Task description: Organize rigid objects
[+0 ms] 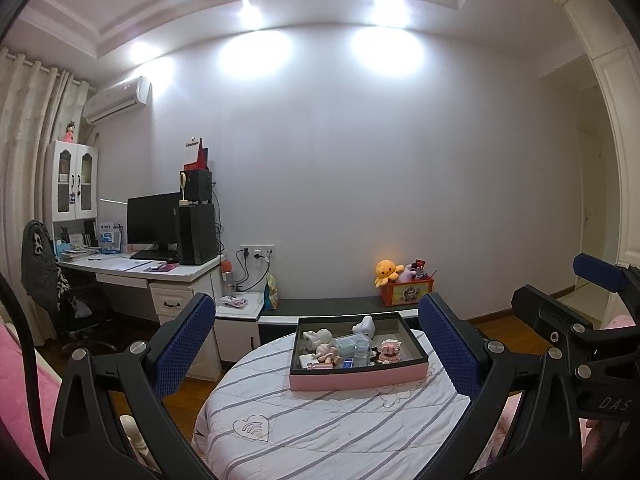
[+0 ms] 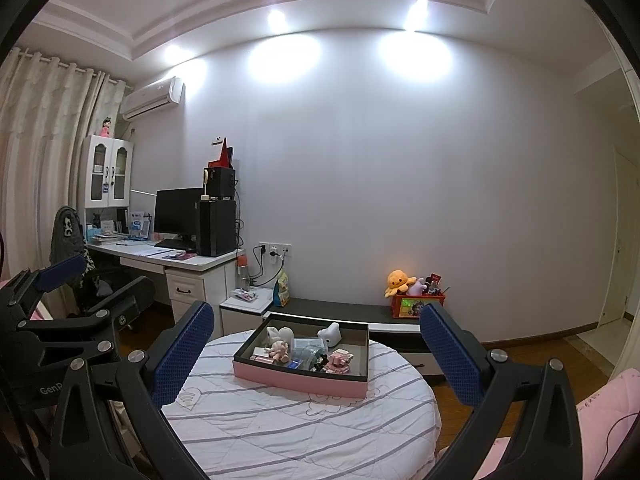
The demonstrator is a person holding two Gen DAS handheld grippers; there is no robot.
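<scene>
A pink box (image 1: pixel 358 378) with a dark inside sits on a round table (image 1: pixel 320 432) with a striped white quilt. It holds several small things: white figurines (image 1: pixel 318 338), a clear plastic case (image 1: pixel 352 346), a pink block toy (image 1: pixel 390 352). The box also shows in the right wrist view (image 2: pixel 300 378). My left gripper (image 1: pixel 320 344) is open and empty, held above the table's near side, back from the box. My right gripper (image 2: pixel 316 356) is open and empty, level with it, to its right. Each gripper shows at the edge of the other's view.
A low dark bench (image 1: pixel 332 306) with a red toy bin (image 1: pixel 406 294) and an orange plush (image 1: pixel 386 271) stands behind the table. A white desk (image 1: pixel 140 270) with a monitor and an office chair (image 1: pixel 52 276) stand at left. Pink bedding (image 2: pixel 600 400) lies at right.
</scene>
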